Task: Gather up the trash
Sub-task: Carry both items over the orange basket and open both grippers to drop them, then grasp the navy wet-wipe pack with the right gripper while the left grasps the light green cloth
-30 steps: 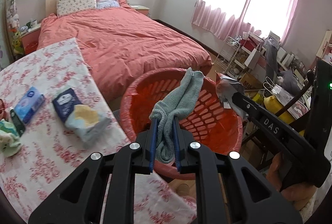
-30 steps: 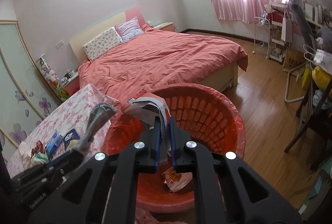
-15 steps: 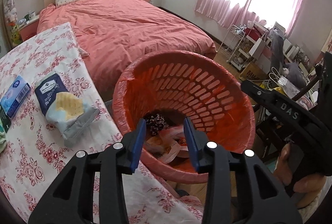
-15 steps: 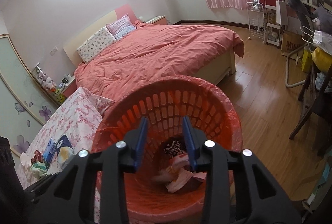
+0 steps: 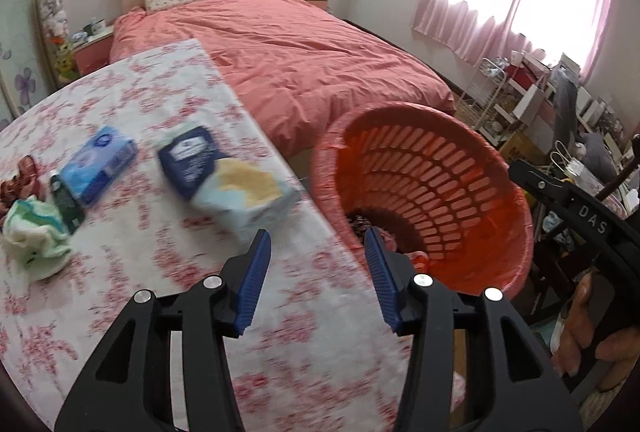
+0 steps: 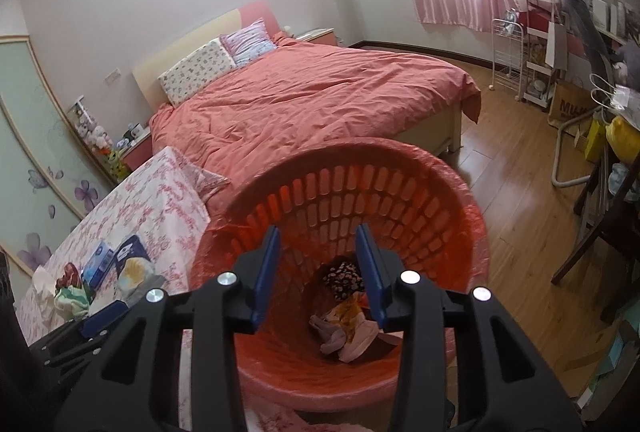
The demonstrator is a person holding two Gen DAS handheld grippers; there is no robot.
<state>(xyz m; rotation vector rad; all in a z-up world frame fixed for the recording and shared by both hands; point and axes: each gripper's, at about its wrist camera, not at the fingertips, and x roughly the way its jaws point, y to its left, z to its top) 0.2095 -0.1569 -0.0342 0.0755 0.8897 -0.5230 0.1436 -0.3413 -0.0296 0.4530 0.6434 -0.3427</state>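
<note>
An orange slotted basket [image 5: 448, 168] stands beside the floral table [image 5: 132, 104]; it also shows in the right wrist view [image 6: 400, 192], holding crumpled trash [image 6: 348, 328]. My left gripper [image 5: 318, 244] is open and empty over the table's edge, next to the basket. My right gripper [image 6: 318, 248] is open and empty above the basket's mouth. On the table lie a blue-and-pale packet [image 5: 224, 176], a blue pack [image 5: 100, 164], a dark small item [image 5: 66, 204], a green-white cloth [image 5: 36, 236] and a red-brown item [image 5: 20, 178].
A bed with a coral duvet [image 5: 304, 52] lies behind the table and basket. Cluttered shelves and racks [image 6: 536, 60] line the right wall under pink curtains. A dark chair [image 6: 600, 232] stands on the wooden floor to the right.
Both grippers opened and dropped their pieces, a grey-green cloth and a grey item, into the basket. My left gripper has since swung left over the table.
</note>
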